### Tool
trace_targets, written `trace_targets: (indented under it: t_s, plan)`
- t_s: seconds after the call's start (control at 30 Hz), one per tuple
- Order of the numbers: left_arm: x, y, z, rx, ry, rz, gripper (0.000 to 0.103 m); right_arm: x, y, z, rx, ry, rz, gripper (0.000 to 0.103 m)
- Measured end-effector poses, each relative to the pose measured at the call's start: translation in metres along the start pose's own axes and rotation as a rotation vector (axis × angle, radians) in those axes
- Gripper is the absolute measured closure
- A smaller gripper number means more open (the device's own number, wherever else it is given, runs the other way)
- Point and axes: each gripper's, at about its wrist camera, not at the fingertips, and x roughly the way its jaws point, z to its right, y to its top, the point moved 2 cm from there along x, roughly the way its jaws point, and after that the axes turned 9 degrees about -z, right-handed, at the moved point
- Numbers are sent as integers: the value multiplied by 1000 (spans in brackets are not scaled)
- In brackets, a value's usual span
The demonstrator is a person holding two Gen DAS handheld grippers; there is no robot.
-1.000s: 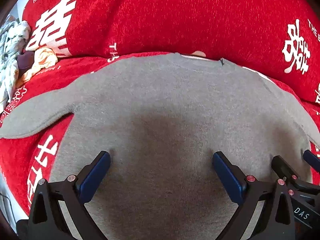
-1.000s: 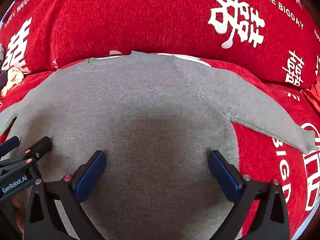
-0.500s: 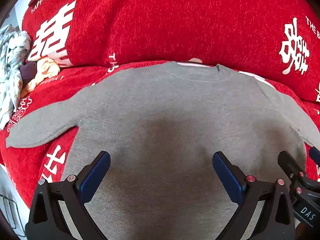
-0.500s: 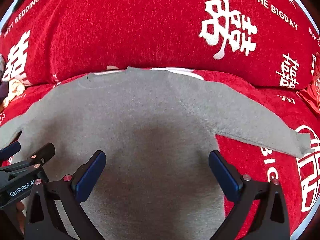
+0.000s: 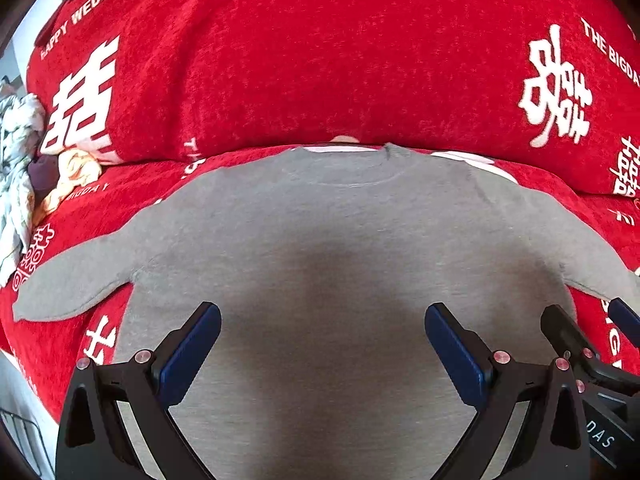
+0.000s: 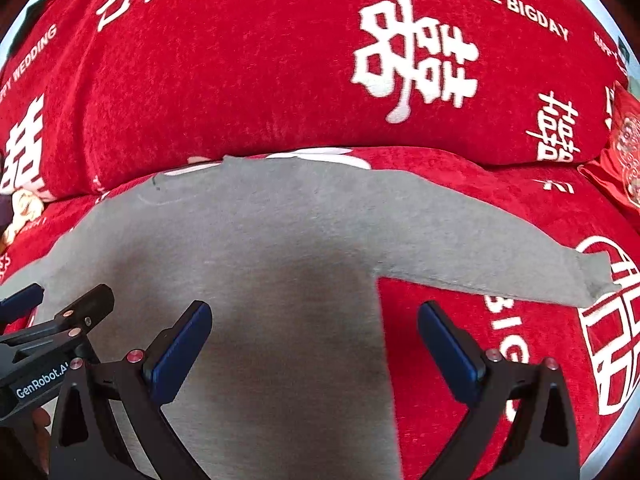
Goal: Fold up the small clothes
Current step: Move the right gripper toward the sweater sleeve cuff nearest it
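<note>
The left gripper (image 5: 322,354) is open wide, and nothing sits between its blue pads. The right gripper (image 6: 314,352) is open wide too, and it holds nothing. Both hang over the lower part of the gray sweater (image 5: 340,264), close side by side. I cannot tell if they touch the cloth.

Over the last second both grippers pull back and up from the sweater. More of it shows now. The left sleeve (image 5: 80,280) can be seen all the way to its end, and so can the right sleeve (image 6: 500,256). The neck (image 5: 348,160) sits farther away than before.

The sweater lies flat on the red blanket (image 6: 460,360), with both sleeves spread out to the sides. Its neck is close to the big red pillow (image 5: 340,60). Some other clothes (image 5: 24,176) are piled at the far left.

I think the smoothing step is over and no fold is made yet. A sleeve looks like the next thing to grab and bring over the middle. The cloth is soft, so it could bunch up if it is pinched badly.
</note>
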Motion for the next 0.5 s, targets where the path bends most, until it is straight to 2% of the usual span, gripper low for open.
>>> trace_targets:
  t_s: [0.5]
  plan:
    - [-15, 10, 78, 121, -24, 19, 1, -12, 1, 96, 178, -47, 16, 1]
